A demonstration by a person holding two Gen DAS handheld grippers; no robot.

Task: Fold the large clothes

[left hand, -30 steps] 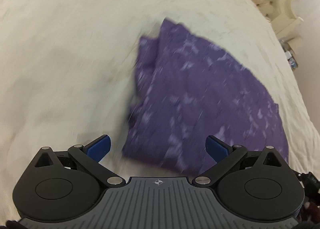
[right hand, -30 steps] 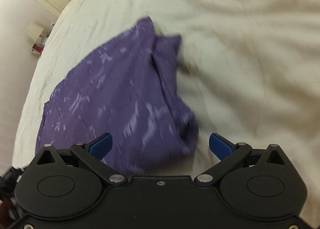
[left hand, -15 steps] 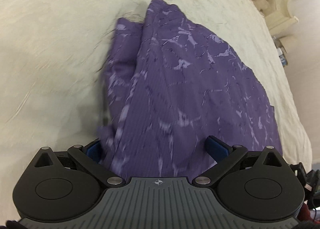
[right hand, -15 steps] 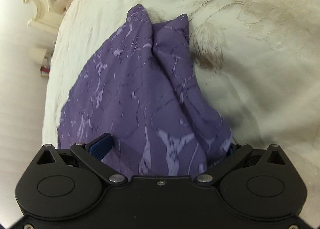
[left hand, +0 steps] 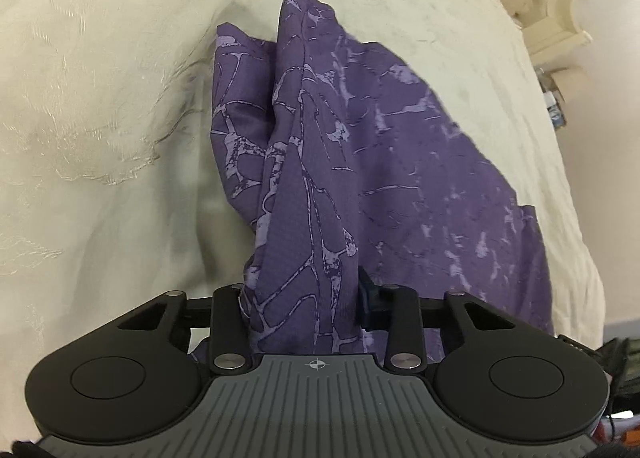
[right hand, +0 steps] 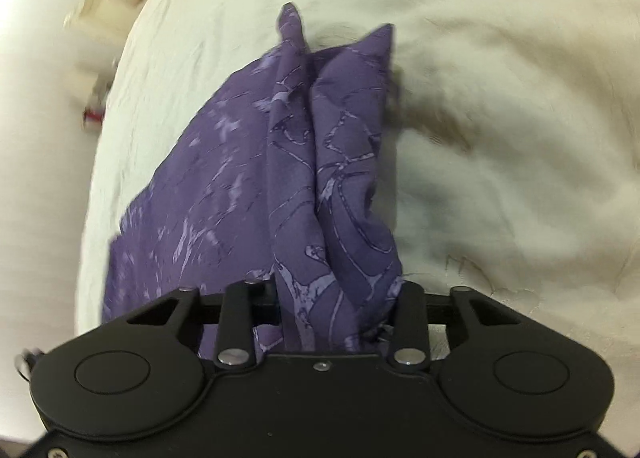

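Both grippers have advanced onto the purple garment (left hand: 400,162). Left gripper (left hand: 302,294) and right gripper (right hand: 336,298) fingers are closing, each pinching a bunched near edge. Garment lies on the bed (left hand: 100,138).

My left gripper (left hand: 302,294): black linkage arms, round black discs, silver pivot screws, ribbed grey plate with crosshair mark, blue pad (left hand: 366,294). My right gripper (right hand: 336,298): all-black body, silver screws.

Right claw (right hand: 336,298) jaws closing on bunched purple garment (right hand: 320,162); cream bedspread (right hand: 500,106) beneath.
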